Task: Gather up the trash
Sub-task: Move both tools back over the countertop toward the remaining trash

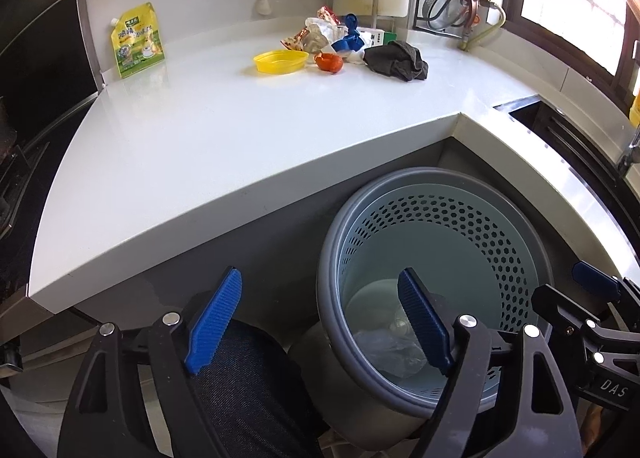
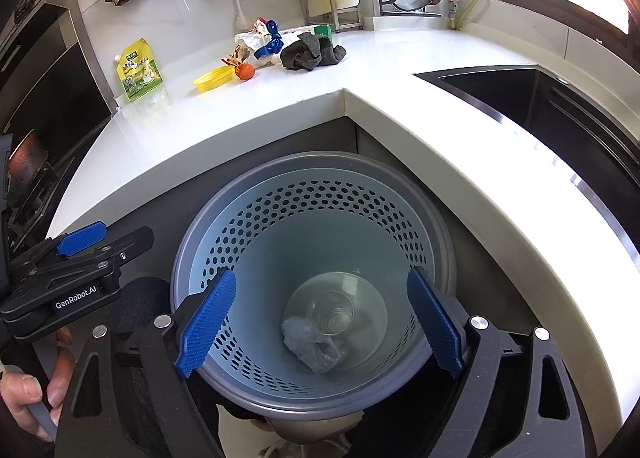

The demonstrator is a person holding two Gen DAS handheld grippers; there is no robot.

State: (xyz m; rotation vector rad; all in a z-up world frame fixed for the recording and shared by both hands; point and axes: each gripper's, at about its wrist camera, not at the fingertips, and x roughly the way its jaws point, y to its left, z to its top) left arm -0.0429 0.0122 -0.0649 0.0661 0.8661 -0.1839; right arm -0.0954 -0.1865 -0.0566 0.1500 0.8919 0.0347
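We hold both tongs over the bin with nothing in either; the right gripper [image 2: 320, 322] stands wide open, its blue pads [image 2: 208, 322] spread to either side of the bin's mouth; the left gripper [image 1: 320, 322] is just as wide, one pad over the bin's rim and the other over our dark trouser leg [image 1: 248, 386] beside it. The waste bin [image 2: 224, 218], grey-rimmed with a pale perforated liner, sits on the floor in the inner corner of the white countertop [image 1: 180, 146]; at its bottom lie a clear plastic cup [image 2: 332, 312] and a crumpled clear wrapper [image 2: 312, 346], touching each other. Well apart from us, toward the back wall, the remaining trash lies in a loose heap on the counter: a yellow lid [image 1: 280, 61], an orange scrap [image 1: 329, 63] just beside it, crumpled wrappers [image 1: 316, 34], a blue plastic piece [image 1: 347, 43] and a dark rag [image 1: 396, 60]; a yellow-green pouch [image 1: 137, 40] leans against the wall farther left.
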